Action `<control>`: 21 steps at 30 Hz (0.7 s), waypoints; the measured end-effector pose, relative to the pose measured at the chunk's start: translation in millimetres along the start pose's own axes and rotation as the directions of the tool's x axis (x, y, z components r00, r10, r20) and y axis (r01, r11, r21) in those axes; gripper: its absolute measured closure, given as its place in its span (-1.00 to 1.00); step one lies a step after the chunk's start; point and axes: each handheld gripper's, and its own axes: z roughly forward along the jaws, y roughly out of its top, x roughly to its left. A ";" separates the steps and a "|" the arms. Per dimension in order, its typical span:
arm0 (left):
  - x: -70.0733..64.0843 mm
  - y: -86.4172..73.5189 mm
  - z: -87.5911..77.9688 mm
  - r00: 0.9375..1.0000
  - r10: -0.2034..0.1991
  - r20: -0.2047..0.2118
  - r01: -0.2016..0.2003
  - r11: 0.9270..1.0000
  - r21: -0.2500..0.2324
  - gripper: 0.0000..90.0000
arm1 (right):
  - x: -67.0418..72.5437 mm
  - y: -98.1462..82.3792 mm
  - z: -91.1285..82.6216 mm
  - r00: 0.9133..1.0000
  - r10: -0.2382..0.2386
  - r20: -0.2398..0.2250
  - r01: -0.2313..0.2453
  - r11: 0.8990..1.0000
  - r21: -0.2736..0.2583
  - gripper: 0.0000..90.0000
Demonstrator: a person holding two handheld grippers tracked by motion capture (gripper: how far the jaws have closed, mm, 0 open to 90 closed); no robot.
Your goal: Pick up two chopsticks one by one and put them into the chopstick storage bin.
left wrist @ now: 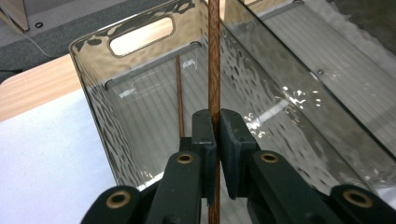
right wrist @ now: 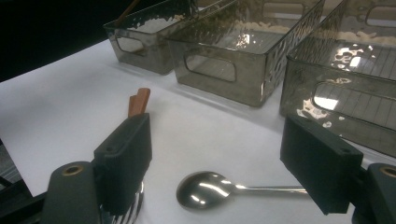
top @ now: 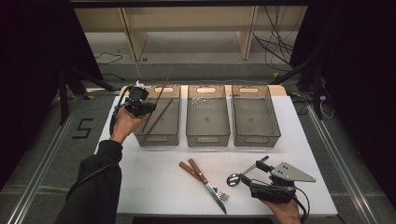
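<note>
Here the left tool (left wrist: 215,140) clenches a chopstick (left wrist: 214,56) over the bin (left wrist: 93,79); right tool (right wrist: 219,163) gapes.

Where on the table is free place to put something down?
Free: the white table left of the knife and fork, and the strip between bins and cutlery. Crowded: around the spoon at the right tool.

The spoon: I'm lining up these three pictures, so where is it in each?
High view: the spoon lies near the table's front right, just ahead of the right gripper.
Left gripper view: not in it.
Right gripper view: the spoon lies bottom centre, between the open jaws.
Shared landmark: the left bin.
</note>
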 end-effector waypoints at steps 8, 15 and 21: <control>2.5 -7.0 9.5 1.000 -0.012 -0.003 0.012 1.000 0.014 0.87 | -0.1 -0.1 0.1 1.000 0.001 -0.001 -0.001 1.000 0.002 -0.43; 3.9 -10.7 15.3 0.999 -0.038 -0.002 0.038 0.999 0.034 0.87 | 0.0 -0.1 0.3 1.000 0.002 -0.001 -0.002 1.000 0.002 -0.43; 3.9 -12.6 19.7 0.999 -0.050 -0.008 0.051 0.997 0.054 0.86 | 0.2 -0.1 0.1 1.000 0.001 -0.002 -0.001 1.000 0.002 -0.43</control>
